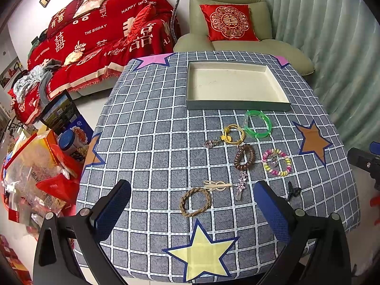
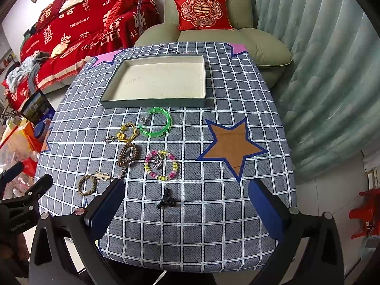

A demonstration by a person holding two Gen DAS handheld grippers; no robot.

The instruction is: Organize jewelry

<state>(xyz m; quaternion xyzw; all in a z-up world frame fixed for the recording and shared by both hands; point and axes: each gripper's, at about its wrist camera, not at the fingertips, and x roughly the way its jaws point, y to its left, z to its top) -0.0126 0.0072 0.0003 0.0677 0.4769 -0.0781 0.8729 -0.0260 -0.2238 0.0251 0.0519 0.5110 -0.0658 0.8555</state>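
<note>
Right now I am holding both grippers above the near edge of the checked tablecloth [image 1: 152, 142], and each is standing wide open with nothing between its blue pads. The left gripper [image 1: 192, 204] is framing a braided brown hair tie [image 1: 195, 201], a cream hair clip [image 1: 217, 186] touching its far side, and a star-studded clip [image 1: 241, 184] just beside that. The right gripper [image 2: 186, 199] is hovering over a small black claw clip [image 2: 167, 201], which the left view is only catching as a dark shape beyond its right finger. Further out, the jewelry is lying in a loose cluster: a brown spiral hair tie [image 1: 244, 156], a pastel beaded bracelet [image 1: 276, 162], a yellow hair tie [image 1: 234, 134], a green translucent bangle [image 1: 258, 124] and a small silver charm [image 1: 210, 143]. The right view is showing me a heart pendant [image 2: 157, 164] hanging inside the beaded bracelet, which is less clear in the left view, while its own left finger is hiding most of the star clip. The shallow open box [image 1: 235, 105] is sitting at the far side of the table, just beyond the bangle, its cream floor bare. Only the left view is showing the yellow star [image 1: 201, 254] on the cloth; the brown star [image 2: 231, 147] is lying far larger in the right view.
</note>
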